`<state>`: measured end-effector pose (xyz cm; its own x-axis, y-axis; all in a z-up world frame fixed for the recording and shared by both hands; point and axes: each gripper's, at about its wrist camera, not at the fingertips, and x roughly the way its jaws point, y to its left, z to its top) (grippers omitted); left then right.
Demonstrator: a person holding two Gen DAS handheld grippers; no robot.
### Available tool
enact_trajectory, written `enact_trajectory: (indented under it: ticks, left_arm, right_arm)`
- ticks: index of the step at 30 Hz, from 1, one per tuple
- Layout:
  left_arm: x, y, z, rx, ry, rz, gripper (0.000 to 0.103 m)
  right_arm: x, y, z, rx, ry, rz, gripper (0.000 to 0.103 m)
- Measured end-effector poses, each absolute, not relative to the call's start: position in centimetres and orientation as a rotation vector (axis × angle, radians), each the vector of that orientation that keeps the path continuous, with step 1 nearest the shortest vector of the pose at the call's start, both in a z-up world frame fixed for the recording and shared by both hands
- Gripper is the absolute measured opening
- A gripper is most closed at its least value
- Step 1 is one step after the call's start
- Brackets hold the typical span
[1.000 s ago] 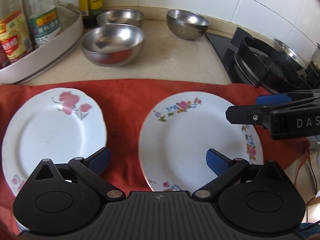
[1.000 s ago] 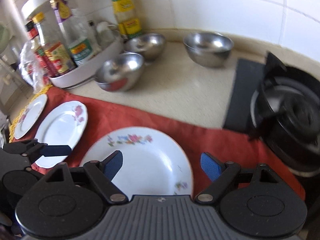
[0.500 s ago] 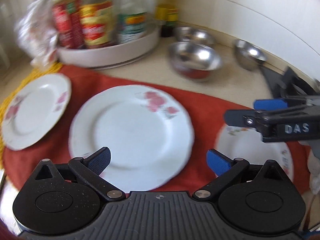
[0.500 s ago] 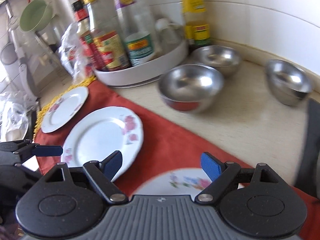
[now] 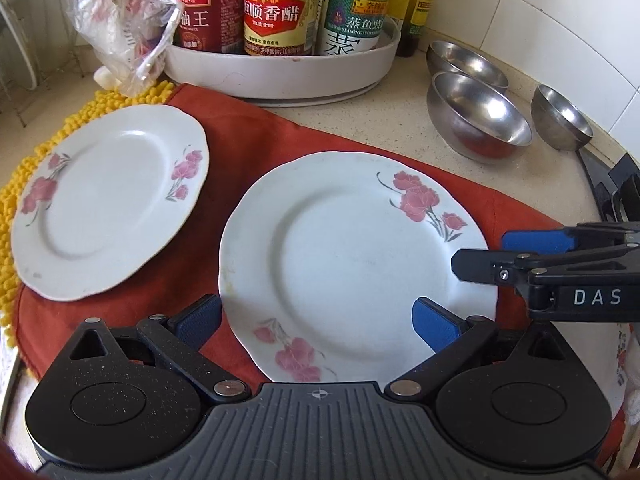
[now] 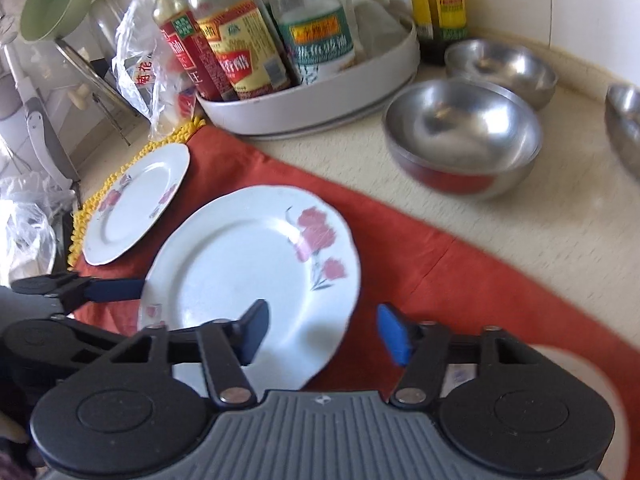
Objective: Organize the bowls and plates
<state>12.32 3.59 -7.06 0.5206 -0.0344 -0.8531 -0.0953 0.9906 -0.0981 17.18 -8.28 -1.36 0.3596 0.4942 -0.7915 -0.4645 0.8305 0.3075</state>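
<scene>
Plates [image 5: 352, 256] lie flat on the red cloth [image 5: 256, 132] — both tools, left tool [image 5: 316, 316] and right tool [image 6: 320, 330], hang apart, holding nothing, the right one just closing a bit — ready to pick up.

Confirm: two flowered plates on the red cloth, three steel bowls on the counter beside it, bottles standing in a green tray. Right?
Not quite: the tray holding the bottles is white, not green, as the left wrist view shows. The rest stands: two flowered plates, the near one and the far one, lie on the red cloth, and three steel bowls sit on the counter beside it.
</scene>
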Motion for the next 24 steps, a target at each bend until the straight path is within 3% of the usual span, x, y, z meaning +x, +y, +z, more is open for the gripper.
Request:
enact_trajectory:
  ticks: [5,10,18,24]
  left_arm:
    - [13.1,4.4,-7.7,-0.133,1.031,-0.013,0.1]
    - [13.6,5.9,-7.5,-0.154,1.015,-0.038,0.097]
    - [14.9,5.3,-7.9,-0.121,0.981,-0.083,0.102]
    - [14.7,6.6,-7.5,-0.193,0.978,-0.123,0.097]
  right_arm:
    - [17.4,-8.1,-2.0,0.095,1.053,0.607,0.052]
    - [17.2,-8.1,-1.4,0.105,1.058,0.559,0.04]
    - [17.5,-7.7,-1.8,0.105,1.056,0.525,0.039]
    - [16.6,-7.8,-1.5,0.101,1.054,0.49,0.04]
